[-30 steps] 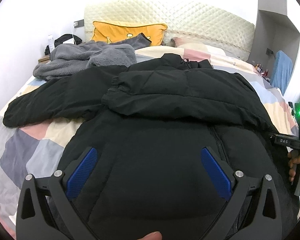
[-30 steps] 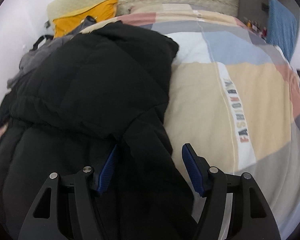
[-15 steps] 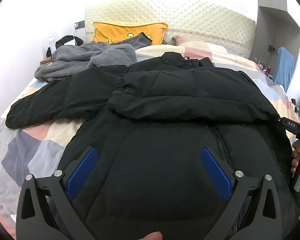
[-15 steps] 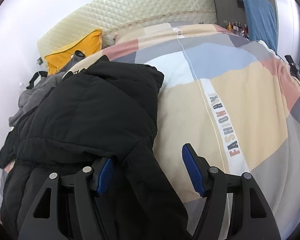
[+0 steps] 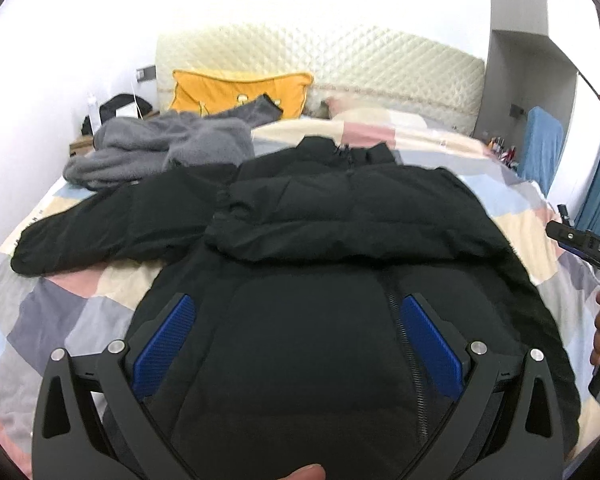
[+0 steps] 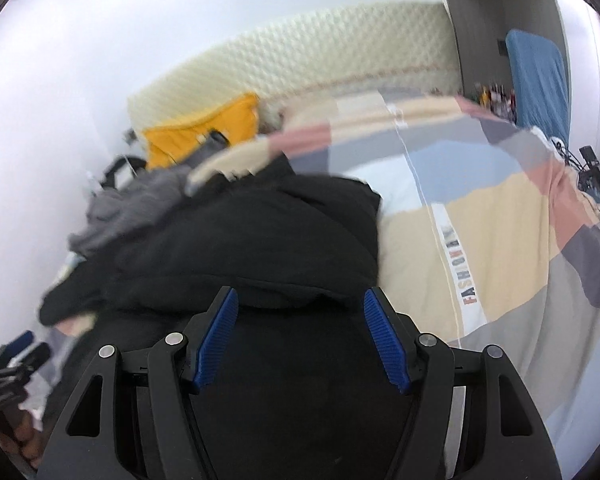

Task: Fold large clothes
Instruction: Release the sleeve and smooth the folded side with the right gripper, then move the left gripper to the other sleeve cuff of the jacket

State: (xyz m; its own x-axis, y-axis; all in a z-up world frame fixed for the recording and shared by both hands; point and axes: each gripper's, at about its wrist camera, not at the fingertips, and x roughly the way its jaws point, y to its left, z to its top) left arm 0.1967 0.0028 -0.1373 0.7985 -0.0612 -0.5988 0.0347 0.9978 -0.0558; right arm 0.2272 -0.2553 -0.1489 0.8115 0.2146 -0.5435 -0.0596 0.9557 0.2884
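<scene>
My left gripper (image 5: 296, 344) and right gripper (image 6: 302, 340) both hover over the black puffer jacket (image 5: 340, 280), fingers spread, gripping nothing. Jacket lies on the patchwork duvet (image 6: 480, 240); one sleeve folded across its chest.

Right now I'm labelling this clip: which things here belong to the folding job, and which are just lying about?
Job: black puffer jacket; left gripper and right gripper, both open.

Lying about: grey fleece, yellow pillow, patchwork bedcover, blue cloth.
</scene>
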